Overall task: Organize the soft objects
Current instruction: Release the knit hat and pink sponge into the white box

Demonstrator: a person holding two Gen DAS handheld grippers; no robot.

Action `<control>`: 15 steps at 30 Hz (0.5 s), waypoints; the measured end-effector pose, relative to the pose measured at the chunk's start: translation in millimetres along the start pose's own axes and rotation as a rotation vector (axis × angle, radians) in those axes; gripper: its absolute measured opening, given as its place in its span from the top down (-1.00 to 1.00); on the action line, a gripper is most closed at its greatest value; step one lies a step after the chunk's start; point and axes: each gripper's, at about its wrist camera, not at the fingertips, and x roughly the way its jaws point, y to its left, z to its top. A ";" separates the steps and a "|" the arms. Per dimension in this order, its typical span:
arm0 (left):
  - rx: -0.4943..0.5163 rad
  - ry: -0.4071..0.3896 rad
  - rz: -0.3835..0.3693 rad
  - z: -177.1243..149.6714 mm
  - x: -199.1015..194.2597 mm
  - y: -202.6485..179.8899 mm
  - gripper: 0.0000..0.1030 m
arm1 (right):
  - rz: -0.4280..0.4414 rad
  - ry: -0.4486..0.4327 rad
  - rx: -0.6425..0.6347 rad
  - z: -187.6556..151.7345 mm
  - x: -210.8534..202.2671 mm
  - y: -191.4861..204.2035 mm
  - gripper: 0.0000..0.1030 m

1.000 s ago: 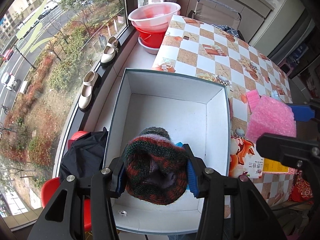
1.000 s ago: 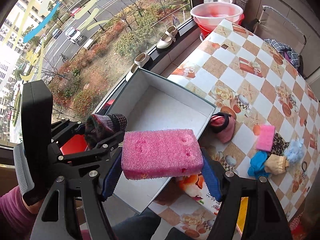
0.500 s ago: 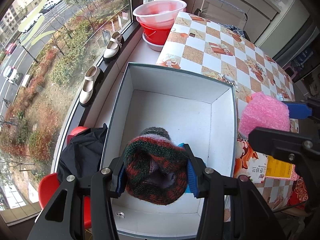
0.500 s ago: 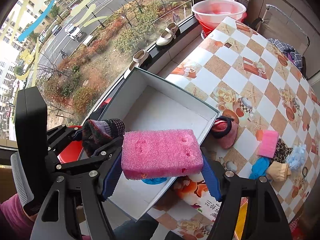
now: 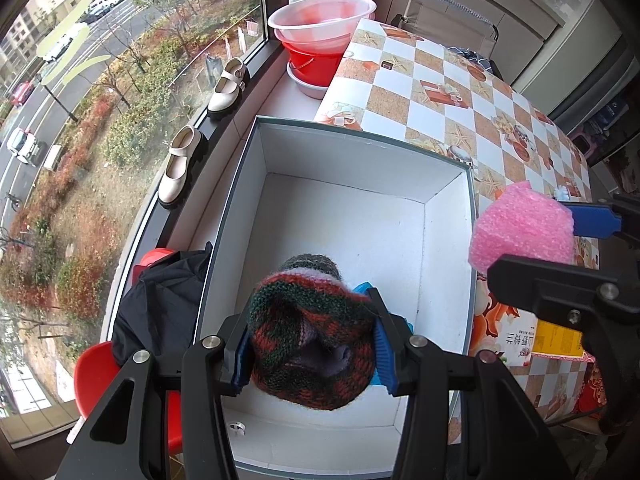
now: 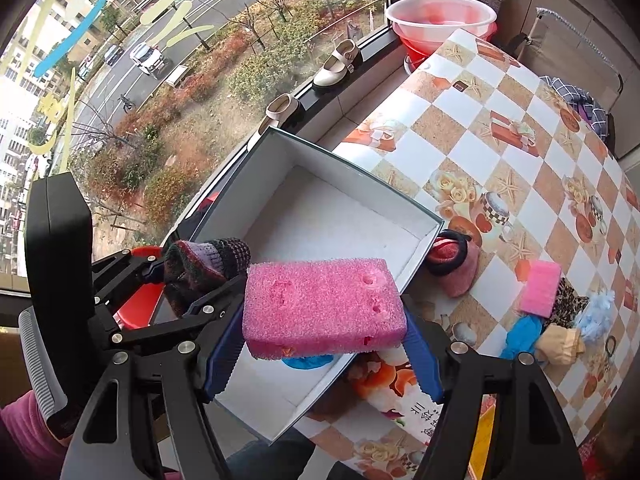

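Window-side corner w/ a checkered-cloth counter point(image 6: 520, 168); street and trees lie below the glass. Left hand-held gripper point(image 5: 310, 346) is clamped on a red-and-green knitted woollen hat point(image 5: 312, 336), blue pads pressed into both sides, hanging over the near end of the open white-lined cardboard box point(image 5: 352, 168). Right hand-held gripper point(image 6: 322, 346) is closed on a pink rectangular foam block point(image 6: 322, 306), long axis running across the jaws, held level. From the left wrist view the block sits to the right of the box, just outside its right wall; from the right wrist view it overlaps the box's near-right corner. So the box lies left and ahead of the block, and directly under the hat: left is nearer to a drop. A blue soft item point(image 6: 306, 361) already lies on the box floor. Further out on the counter: a pink slipper point(image 6: 456, 268), a smaller pink sponge point(image 6: 540, 288), and a heap of blue, tan and pale-blue soft bits point(image 6: 556, 334) not yet boxed.
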 end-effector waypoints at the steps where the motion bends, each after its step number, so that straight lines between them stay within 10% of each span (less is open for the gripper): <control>1: 0.000 0.001 0.000 -0.4 0.3 0.3 -0.02 | 0.000 0.000 -0.001 0.6 0.6 0.0 -0.44; 15: -0.011 0.018 0.000 -5.6 7.6 4.7 -0.02 | -0.003 0.009 -0.007 9.7 7.0 2.1 -0.44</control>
